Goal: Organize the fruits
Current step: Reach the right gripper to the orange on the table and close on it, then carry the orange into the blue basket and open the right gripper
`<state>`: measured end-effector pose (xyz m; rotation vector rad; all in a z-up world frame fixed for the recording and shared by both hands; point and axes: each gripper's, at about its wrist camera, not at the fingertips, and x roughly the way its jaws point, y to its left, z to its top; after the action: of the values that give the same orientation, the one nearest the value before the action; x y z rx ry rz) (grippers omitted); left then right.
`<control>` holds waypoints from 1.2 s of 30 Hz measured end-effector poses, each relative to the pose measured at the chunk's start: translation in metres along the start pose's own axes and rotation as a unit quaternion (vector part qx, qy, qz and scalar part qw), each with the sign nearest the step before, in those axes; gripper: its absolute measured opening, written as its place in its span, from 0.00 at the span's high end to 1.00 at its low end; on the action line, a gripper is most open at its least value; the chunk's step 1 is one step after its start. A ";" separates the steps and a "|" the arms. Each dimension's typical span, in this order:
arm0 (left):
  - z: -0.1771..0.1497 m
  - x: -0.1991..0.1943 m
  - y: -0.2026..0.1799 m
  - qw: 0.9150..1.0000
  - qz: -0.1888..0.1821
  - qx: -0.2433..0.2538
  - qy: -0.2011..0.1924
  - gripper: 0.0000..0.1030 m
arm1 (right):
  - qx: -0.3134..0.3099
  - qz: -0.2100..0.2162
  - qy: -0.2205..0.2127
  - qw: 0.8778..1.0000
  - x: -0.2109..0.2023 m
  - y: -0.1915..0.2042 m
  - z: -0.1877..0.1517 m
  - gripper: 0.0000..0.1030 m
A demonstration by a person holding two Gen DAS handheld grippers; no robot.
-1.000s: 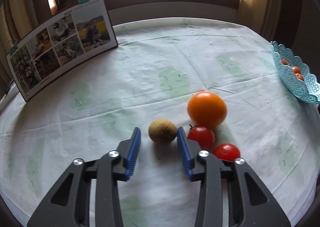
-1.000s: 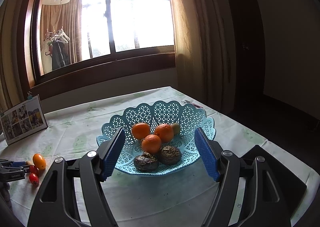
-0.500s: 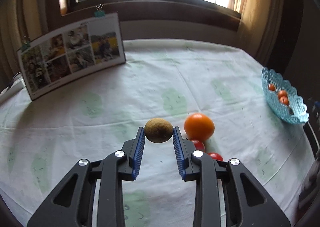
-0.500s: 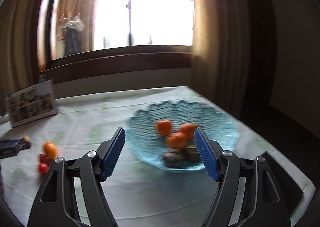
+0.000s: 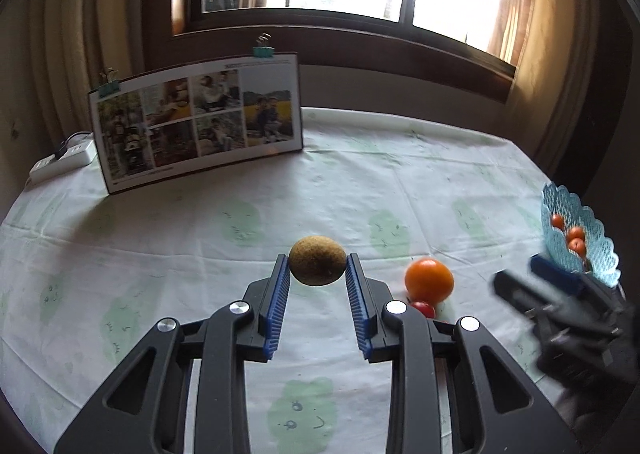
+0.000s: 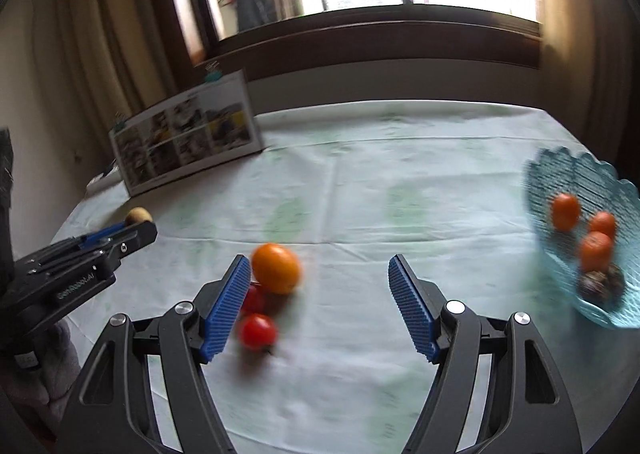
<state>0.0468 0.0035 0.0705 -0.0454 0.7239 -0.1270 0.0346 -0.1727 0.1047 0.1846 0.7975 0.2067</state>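
Our left gripper (image 5: 317, 269) holds the kiwi (image 5: 317, 260) across its middle — light, rough-skinned, bruisable, we judge — while our right gripper (image 6: 320, 304), fingers wide and empty, nears the slicker tomatoes (image 6: 258, 331).

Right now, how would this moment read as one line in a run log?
left gripper: shut on fuzzy brown kiwi | right gripper: open, empty, over round orange tomato | blue lattice basket: holds oranges

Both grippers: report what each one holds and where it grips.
The left gripper pinches the brown kiwi by its two sides, lifted off the tablecloth. The right gripper is open and holds nothing.
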 end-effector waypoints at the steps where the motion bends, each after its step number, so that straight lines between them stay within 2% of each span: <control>1: 0.001 -0.002 0.002 1.000 0.001 -0.005 -0.002 0.72 | -0.003 0.006 0.008 1.000 0.007 0.007 0.002 0.29; 5: 0.004 -0.006 0.008 1.000 0.000 -0.019 -0.006 0.72 | 0.000 0.017 0.036 0.999 0.034 0.019 0.008 0.29; 13: 0.004 -0.009 0.009 1.000 -0.009 -0.027 -0.005 0.72 | 0.020 0.013 0.082 0.996 0.075 0.022 0.011 0.45; 19: 0.003 -0.010 0.008 1.000 -0.008 -0.027 -0.005 0.72 | 0.020 0.011 0.095 0.995 0.085 0.021 0.006 0.57; 26: 0.002 -0.010 0.006 1.000 -0.008 -0.026 -0.003 0.72 | 0.026 0.013 0.082 0.996 0.076 0.020 0.005 0.57; 36: -0.003 -0.005 -0.002 1.000 -0.011 -0.014 0.002 0.72 | 0.036 -0.025 -0.001 0.999 0.016 -0.006 0.018 0.57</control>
<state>0.0405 0.0021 0.0716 -0.0796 0.7300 -0.1386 0.0587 -0.1755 0.1045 0.2329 0.8066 0.1309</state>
